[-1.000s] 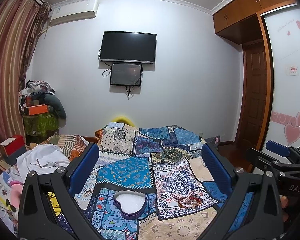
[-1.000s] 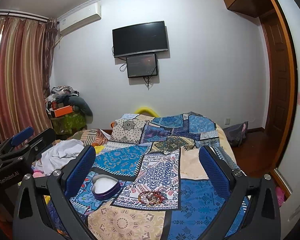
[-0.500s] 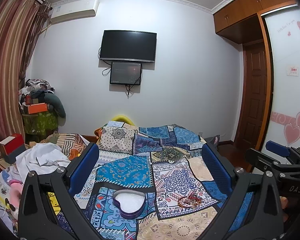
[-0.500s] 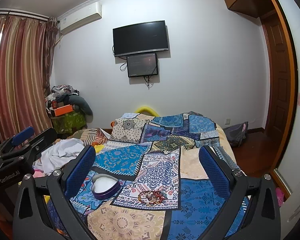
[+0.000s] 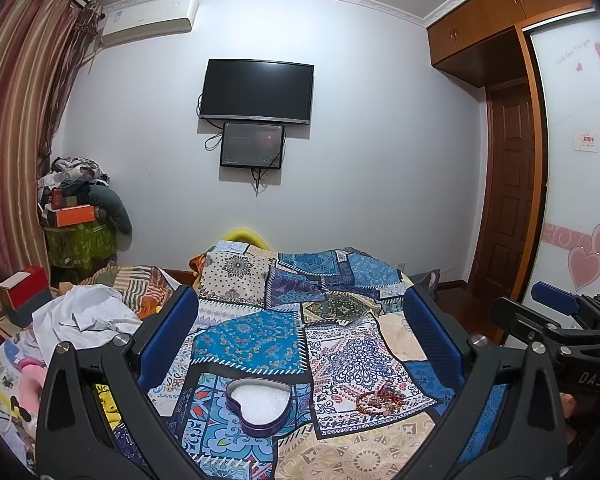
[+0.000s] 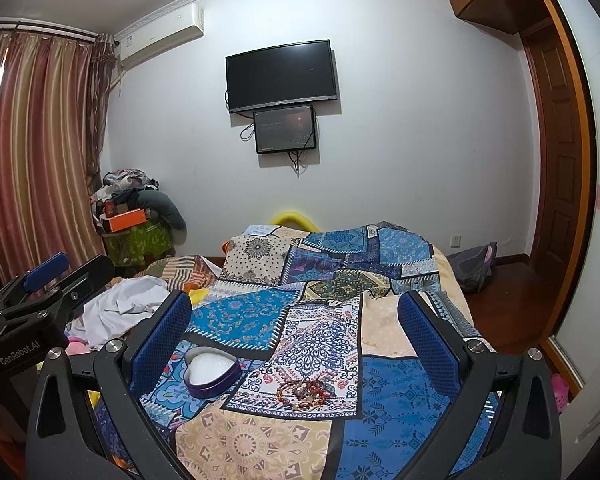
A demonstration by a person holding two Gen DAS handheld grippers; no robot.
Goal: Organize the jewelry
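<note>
- on the near end of the bed [image 5: 244, 332], over the patchwork cover, sits a purple heart-shaped tin [image 5: 258, 406] with its lid off and a white lining showing; nothing can be seen inside it.
- just beside the tin, toward the bed's right edge and apart from it, a small heap of beaded bracelets [image 5: 378, 398] lies loose on a pale patterned patch; in the right wrist view the same heap of bracelets [image 6: 306, 394] sits between the right tool's fingers, the tin [image 6: 210, 372] to the left of it.
- the left tool [image 5: 300, 332] hangs above the bed with its blue pads spread wide and nothing between them.
- the right tool [image 6: 294, 330] is likewise spread wide and empty, held above the cover and touching nothing.
- as for progress, the work looks barely begun: the jewelry is all outside the tin, neither tool grips anything.
- what is left, by my reading, is everything: pick up the bracelets, set them in the tin, and likely tidy them there.
- no lid for the tin shows in either view.
</note>
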